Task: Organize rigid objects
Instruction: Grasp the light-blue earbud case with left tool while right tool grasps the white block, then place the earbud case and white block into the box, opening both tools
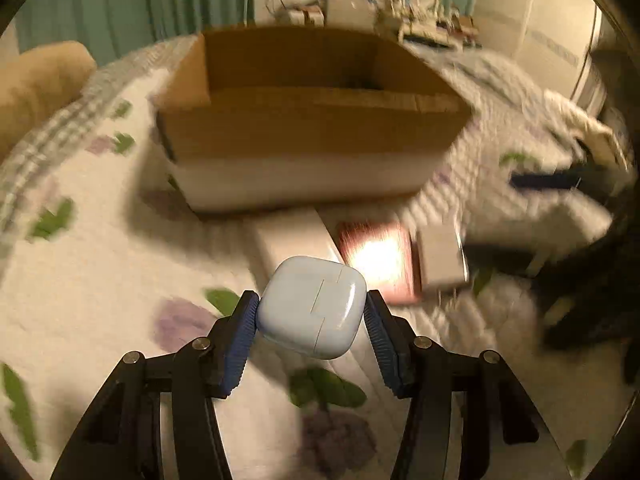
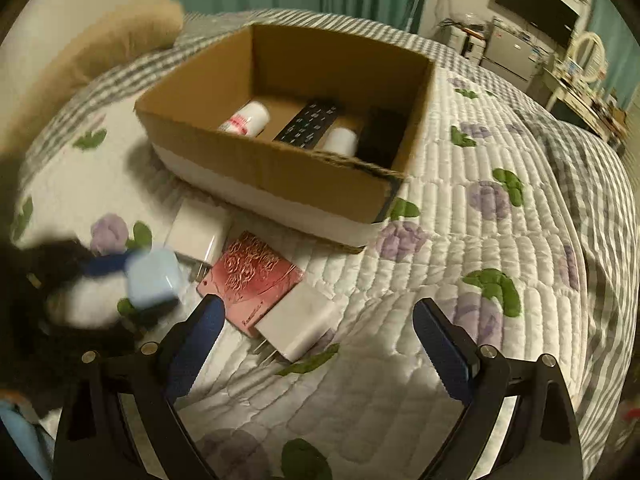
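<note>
Showing box contents (image 2: 308, 126): right view only.

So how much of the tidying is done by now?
Partly done. The cardboard box already holds two white bottles, a remote and something black. The left hand-held gripper is gripping a pale blue case. The right hand-held gripper is open. Still on the quilt: a pink card and two white chargers.

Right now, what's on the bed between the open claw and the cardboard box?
In the right wrist view, a white charger and a pink card lie on the quilt between the right gripper and the cardboard box.
</note>
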Demonstrator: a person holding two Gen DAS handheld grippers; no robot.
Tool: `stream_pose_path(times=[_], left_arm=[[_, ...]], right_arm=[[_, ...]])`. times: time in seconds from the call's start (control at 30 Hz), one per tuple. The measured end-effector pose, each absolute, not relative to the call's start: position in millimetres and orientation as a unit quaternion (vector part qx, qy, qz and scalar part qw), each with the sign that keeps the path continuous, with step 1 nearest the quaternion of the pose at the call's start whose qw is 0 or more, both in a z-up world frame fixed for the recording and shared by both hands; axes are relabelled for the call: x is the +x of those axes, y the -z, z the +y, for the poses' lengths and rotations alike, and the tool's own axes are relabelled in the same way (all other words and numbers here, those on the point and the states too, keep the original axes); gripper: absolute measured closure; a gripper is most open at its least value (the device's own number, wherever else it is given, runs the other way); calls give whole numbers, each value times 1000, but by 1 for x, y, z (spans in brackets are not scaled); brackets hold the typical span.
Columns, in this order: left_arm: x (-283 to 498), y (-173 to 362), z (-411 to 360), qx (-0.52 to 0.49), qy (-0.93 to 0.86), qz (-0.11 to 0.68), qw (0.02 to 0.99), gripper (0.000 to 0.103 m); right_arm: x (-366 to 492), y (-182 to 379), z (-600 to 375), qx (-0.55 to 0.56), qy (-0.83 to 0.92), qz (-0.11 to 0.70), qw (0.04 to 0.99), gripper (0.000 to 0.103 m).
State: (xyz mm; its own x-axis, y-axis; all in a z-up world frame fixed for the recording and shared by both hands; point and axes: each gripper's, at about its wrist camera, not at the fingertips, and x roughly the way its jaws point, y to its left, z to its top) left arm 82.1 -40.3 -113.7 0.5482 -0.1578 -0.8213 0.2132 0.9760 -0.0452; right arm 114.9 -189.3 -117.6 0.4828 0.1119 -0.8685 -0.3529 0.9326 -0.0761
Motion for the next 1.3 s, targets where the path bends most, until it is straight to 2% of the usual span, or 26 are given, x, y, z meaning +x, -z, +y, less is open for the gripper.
stream_pose_path(times=[0.13, 0.47, 0.57, 0.6, 0.73, 1.03, 1.3], left_arm=[[93, 101, -32, 46, 76, 448, 889, 48], [102, 116, -14, 30, 67, 473, 878, 48], [102, 118, -12, 27, 67, 477, 876, 48], [101, 118, -12, 27, 67, 477, 876, 48], [102, 118, -12, 28, 68, 477, 876, 48], [92, 93, -14, 40, 79, 462, 882, 48], [94, 4, -17, 39, 103, 378, 919, 48]], right_arm=[[127, 140, -171, -168, -150, 533, 816, 9], [158, 183, -149, -232, -149, 599, 752, 16], [155, 182, -147, -230, -162, 596, 752, 28], [154, 182, -147, -229, -162, 593, 755, 36], [142, 175, -150, -237, -158, 570, 771, 38], [104, 121, -163, -179, -190, 502, 825, 38], [102, 8, -173, -153, -182, 392, 889, 38]])
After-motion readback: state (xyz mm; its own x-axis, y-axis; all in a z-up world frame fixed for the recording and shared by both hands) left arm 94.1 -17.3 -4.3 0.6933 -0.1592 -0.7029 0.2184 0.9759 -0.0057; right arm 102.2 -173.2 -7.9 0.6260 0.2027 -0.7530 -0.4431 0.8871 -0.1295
